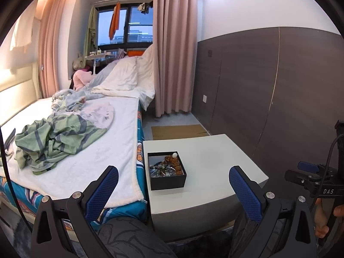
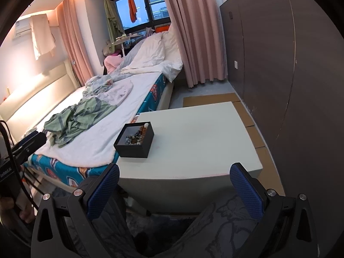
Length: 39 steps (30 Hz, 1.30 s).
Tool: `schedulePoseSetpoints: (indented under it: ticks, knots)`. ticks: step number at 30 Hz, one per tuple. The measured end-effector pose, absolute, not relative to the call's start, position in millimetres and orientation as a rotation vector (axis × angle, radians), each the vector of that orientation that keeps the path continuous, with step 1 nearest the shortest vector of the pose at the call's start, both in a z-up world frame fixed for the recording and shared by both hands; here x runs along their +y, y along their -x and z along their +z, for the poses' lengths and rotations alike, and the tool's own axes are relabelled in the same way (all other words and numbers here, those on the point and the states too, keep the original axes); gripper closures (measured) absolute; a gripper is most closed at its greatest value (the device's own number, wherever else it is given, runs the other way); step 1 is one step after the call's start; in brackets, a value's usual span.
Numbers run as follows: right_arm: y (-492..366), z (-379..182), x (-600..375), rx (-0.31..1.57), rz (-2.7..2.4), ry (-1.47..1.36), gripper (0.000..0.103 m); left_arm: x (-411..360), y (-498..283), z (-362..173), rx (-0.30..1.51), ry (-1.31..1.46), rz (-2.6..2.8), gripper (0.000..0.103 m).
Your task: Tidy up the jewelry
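Note:
A small open black box [image 1: 166, 173] stands on the left part of a white bedside table [image 1: 217, 157]. It holds a heap of jewelry [image 1: 171, 164]: brown bead bracelets, a white bead, darker pieces. My left gripper [image 1: 173, 176] is open and empty, held back near the table's front edge with the box between its fingers in view. In the right wrist view the box [image 2: 134, 143] sits ahead and left on the table [image 2: 200, 137]. My right gripper [image 2: 174, 175] is open and empty, short of the table's front edge. The right gripper also shows at the left view's right edge [image 1: 316, 177].
A bed [image 1: 90, 137] with a white blanket and crumpled green striped clothes [image 1: 56, 142] lies directly left of the table. A dark panelled wall [image 1: 279, 90] stands on the right, cardboard [image 1: 178, 131] lies on the floor behind, pink curtains [image 1: 174, 49] hang further back.

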State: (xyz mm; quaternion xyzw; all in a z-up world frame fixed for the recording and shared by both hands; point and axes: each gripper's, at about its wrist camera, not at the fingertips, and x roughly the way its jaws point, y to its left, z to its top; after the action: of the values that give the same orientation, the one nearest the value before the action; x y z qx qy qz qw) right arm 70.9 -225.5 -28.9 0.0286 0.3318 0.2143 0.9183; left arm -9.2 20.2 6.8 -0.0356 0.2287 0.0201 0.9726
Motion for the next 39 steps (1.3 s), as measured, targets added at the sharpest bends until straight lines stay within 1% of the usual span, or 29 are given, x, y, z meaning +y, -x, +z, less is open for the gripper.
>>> schedulePoseSetpoints:
  ticks: [39]
  knots:
    - [-71.5, -35.4, -226.3, 0.713, 0.432, -0.068, 0.0, 26.8, 5.8, -3.1, 0.479, 0.082, 0.061, 0.0]
